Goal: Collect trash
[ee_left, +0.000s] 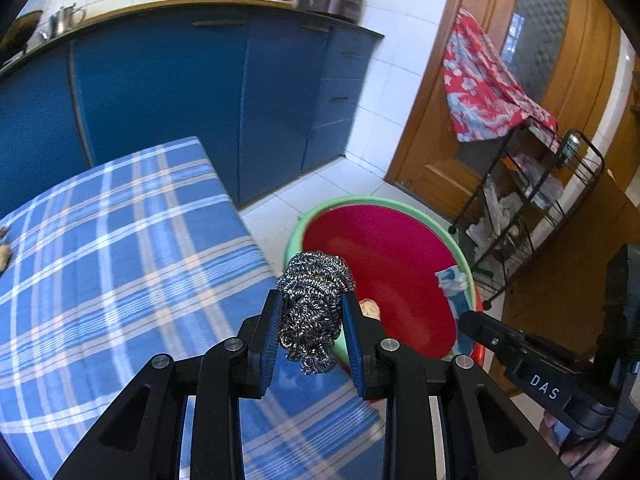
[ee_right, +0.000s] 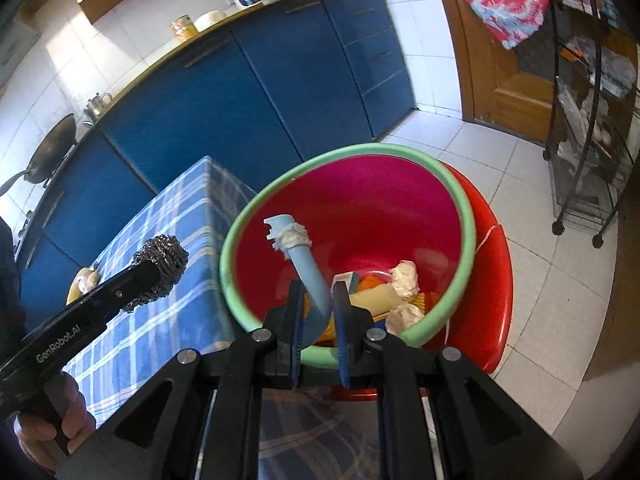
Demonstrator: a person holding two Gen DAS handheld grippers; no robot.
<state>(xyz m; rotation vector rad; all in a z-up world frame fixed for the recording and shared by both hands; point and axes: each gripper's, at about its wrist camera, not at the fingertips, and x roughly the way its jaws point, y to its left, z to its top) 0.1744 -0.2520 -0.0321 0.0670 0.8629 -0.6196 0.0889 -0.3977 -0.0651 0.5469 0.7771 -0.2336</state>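
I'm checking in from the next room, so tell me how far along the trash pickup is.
Done: the bin already holds paper wads and packaging. In hand: the left gripper is shut on a steel scourer near the bin's rim, and the right gripper is shut on a blue tube over the bin. Left: dropping both, plus scraps lying on the checked table.

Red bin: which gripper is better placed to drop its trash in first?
Right. The right gripper holds the blue tube over the red bin; the left gripper's steel scourer sits at the table edge.
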